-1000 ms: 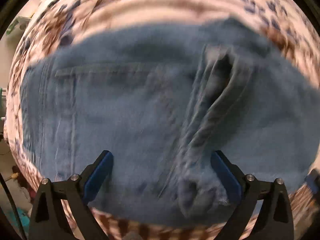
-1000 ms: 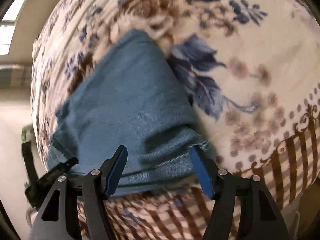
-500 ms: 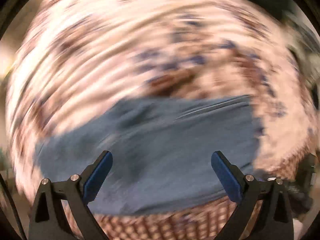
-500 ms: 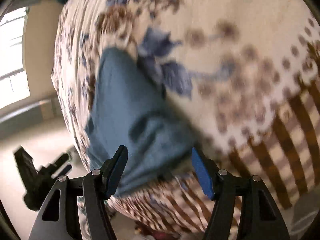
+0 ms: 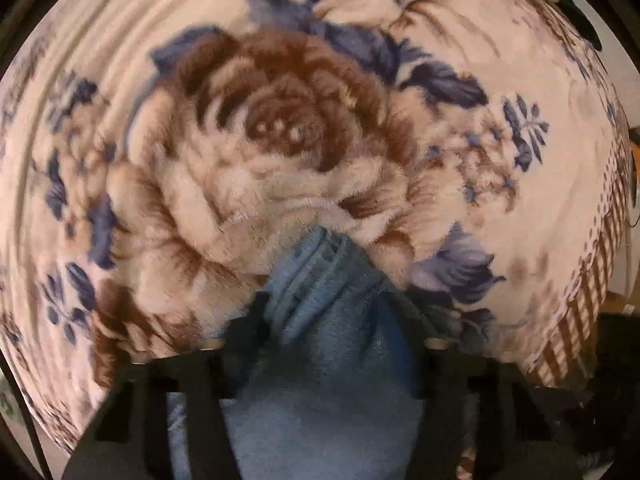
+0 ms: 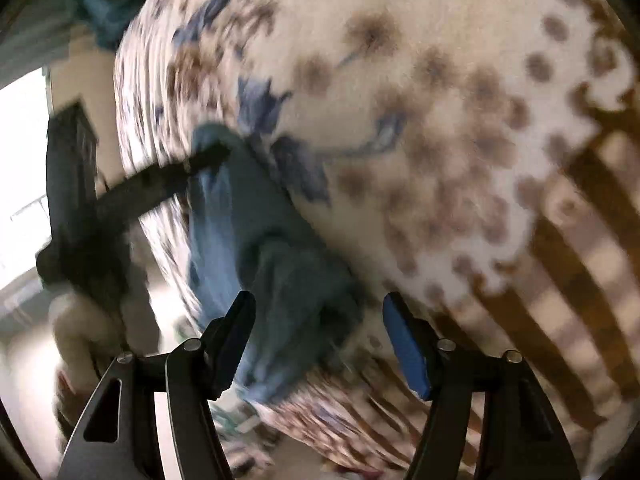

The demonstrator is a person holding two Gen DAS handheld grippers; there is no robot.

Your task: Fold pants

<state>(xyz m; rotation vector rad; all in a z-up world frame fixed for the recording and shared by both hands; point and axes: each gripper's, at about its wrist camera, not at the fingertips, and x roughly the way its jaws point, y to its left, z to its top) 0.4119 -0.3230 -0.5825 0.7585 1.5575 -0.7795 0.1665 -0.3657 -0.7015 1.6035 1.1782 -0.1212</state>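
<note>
The blue denim pants (image 5: 324,320) lie on a floral blanket (image 5: 280,120). In the left wrist view my left gripper (image 5: 328,320) is shut on a bunched fold of the denim, which sticks out past the fingertips and hides the pads. In the right wrist view the pants (image 6: 264,240) run down the left of the frame. My right gripper (image 6: 320,340) is open, its blue pads either side of the denim's near end. The left gripper (image 6: 152,188) shows there as a dark arm reaching onto the far end of the pants.
The blanket (image 6: 440,120) has cream, brown and blue flowers and a brown striped border (image 6: 580,260) at its right edge. A bright window (image 6: 20,160) and the floor lie off the bed's left side. A teal cloth (image 6: 108,0) sits at the top left.
My left gripper has closed on a fold of the denim and swung toward the blanket. My right gripper stays open and has tilted, so the pants moved left in its view.
</note>
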